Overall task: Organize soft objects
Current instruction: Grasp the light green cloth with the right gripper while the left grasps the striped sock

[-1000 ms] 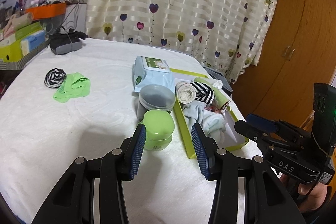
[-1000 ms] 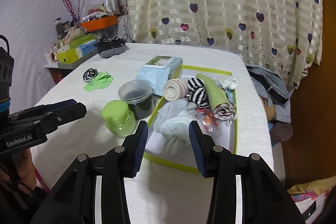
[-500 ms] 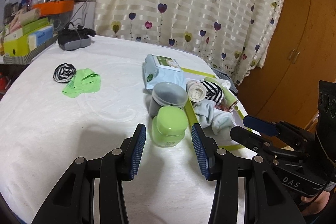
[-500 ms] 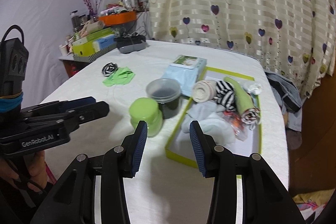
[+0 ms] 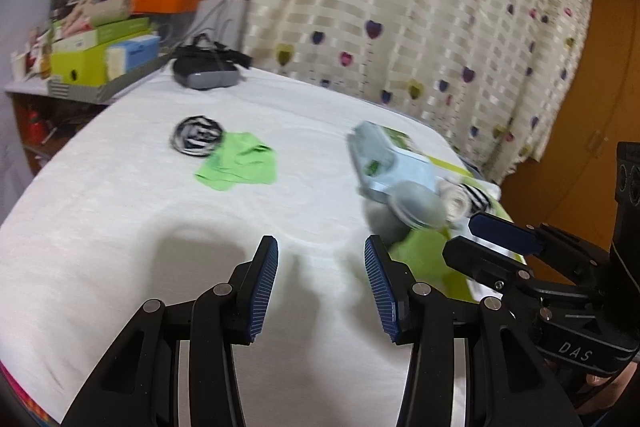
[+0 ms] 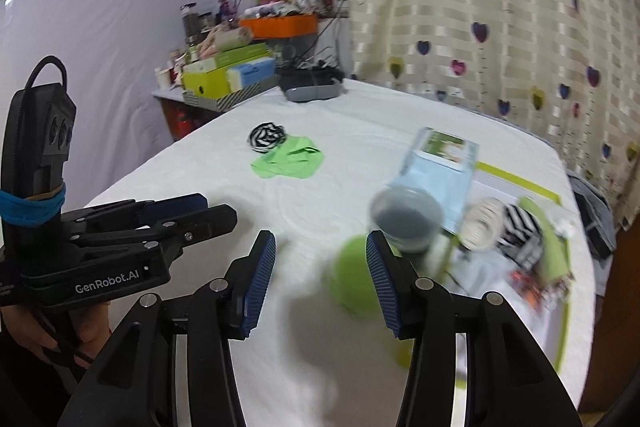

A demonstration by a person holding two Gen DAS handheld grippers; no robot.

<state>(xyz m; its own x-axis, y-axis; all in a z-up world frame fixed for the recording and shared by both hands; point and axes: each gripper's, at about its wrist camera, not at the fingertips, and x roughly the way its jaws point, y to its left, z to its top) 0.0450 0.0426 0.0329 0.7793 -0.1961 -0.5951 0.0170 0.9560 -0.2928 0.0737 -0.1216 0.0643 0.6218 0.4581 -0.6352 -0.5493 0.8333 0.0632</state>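
A black-and-white striped sock ball (image 5: 197, 135) (image 6: 267, 137) lies on the white table beside a flat green cloth (image 5: 240, 167) (image 6: 290, 162), ahead and left of both grippers. A green-rimmed box (image 5: 450, 163) (image 6: 516, 179) at the right holds rolled socks and cloths. My left gripper (image 5: 320, 283) (image 6: 216, 209) is open over bare tablecloth with nothing between its fingers. My right gripper (image 6: 320, 279) (image 5: 464, 235) hovers beside it; its jaws are opening and nothing is between them.
A blue wipes pack (image 5: 394, 163) (image 6: 440, 163), a grey lidded jar (image 6: 406, 219) and a green jar (image 6: 352, 279) stand left of the box. A black headset (image 5: 206, 73) sits at the far edge. Stacked boxes (image 5: 100, 55) fill a side shelf.
Both grippers have swung left, so the jars and box slid to the right of each view and the sock ball and green cloth came nearer the centre. The right jaws stand wider.
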